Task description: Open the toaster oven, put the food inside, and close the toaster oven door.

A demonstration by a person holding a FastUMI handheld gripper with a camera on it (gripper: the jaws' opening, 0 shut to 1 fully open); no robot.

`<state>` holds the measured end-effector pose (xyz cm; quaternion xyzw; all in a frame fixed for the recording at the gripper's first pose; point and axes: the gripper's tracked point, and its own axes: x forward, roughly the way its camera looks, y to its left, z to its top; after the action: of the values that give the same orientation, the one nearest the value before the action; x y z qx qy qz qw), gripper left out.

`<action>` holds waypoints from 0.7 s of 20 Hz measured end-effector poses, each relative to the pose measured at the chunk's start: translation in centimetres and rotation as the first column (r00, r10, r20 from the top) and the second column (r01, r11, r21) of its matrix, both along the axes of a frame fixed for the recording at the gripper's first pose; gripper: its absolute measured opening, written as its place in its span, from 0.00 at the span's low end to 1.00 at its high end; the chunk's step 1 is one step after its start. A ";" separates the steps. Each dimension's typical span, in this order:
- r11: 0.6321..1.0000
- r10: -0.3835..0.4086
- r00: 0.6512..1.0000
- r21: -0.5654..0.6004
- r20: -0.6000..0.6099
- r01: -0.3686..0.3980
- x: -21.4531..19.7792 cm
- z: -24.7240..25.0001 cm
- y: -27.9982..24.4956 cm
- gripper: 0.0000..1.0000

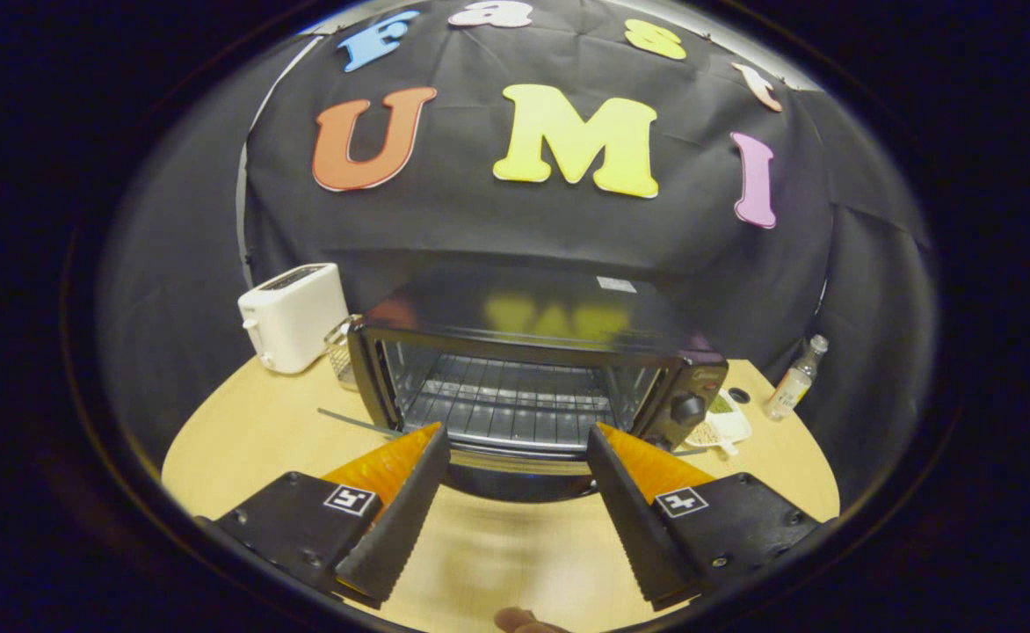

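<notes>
Gripper (515, 440) with its two orange-and-black fingers spread wide, nothing between them, facing one black toaster oven (533, 378).
Its door hangs open just ahead of the fingertips, wire rack bare; one white pop-up toaster (293, 316) stands left, one small clear bottle (794, 380) right, on the pale wooden table (251, 440).

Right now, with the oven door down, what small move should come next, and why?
Probably draw back from the toaster oven to fetch the food. Its door lies open, the rack is bare, and the gripper has its jaws open with nothing between them. A small brown thing behind the jaws may be the food; I cannot tell.
</notes>
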<state>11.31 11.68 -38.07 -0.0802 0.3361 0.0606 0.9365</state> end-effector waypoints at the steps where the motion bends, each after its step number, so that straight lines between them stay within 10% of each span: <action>1: 1.000 0.002 1.000 -0.001 -0.014 -0.002 -0.7 -0.4 -0.2 1.00; 14: 0.998 -0.002 0.981 0.063 -0.196 0.015 -6.7 -6.5 -1.0 1.00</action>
<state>4.59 10.70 -44.55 -0.0424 0.4250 0.0748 0.9011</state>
